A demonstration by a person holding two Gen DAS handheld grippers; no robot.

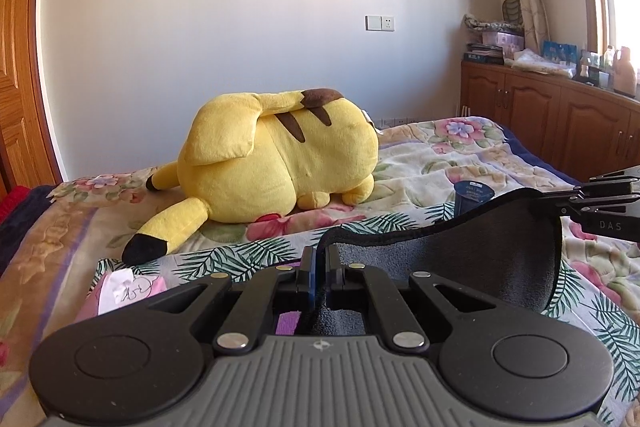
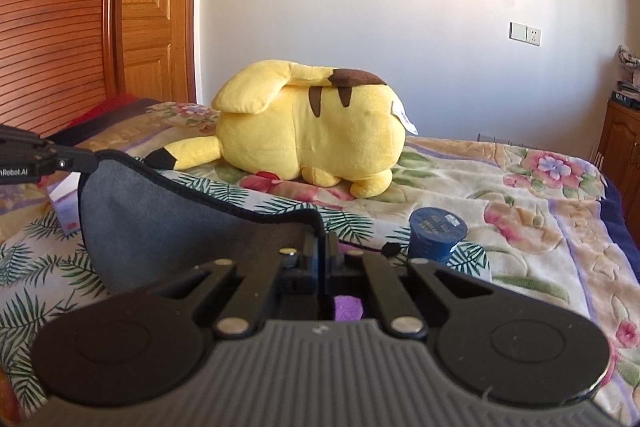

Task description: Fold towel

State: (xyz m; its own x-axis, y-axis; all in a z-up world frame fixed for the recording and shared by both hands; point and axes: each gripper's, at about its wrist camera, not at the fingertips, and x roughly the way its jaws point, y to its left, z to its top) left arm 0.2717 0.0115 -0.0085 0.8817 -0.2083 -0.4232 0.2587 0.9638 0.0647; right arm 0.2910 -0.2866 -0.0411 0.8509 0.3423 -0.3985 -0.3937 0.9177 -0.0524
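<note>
Both tools are up, the left tool (image 1: 319,263) and right tool (image 2: 323,251) each pinching a top corner of the grey towel (image 1: 472,259) sagging mid-frame above the bed (image 1: 440,163), and an uneven pull could slip a corner free.

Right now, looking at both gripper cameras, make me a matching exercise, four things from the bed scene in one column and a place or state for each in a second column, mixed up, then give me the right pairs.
Column one:
1. grey towel
2. yellow plush toy
3. dark blue cup
4. wall socket

Column two:
A. lying on the floral bedspread near the wall
B. mounted on the white wall
C. pinched at two corners, held up off the bed by the left gripper and the right gripper
D. standing on the bed, right of the towel

Pairs: 1-C, 2-A, 3-D, 4-B
</note>
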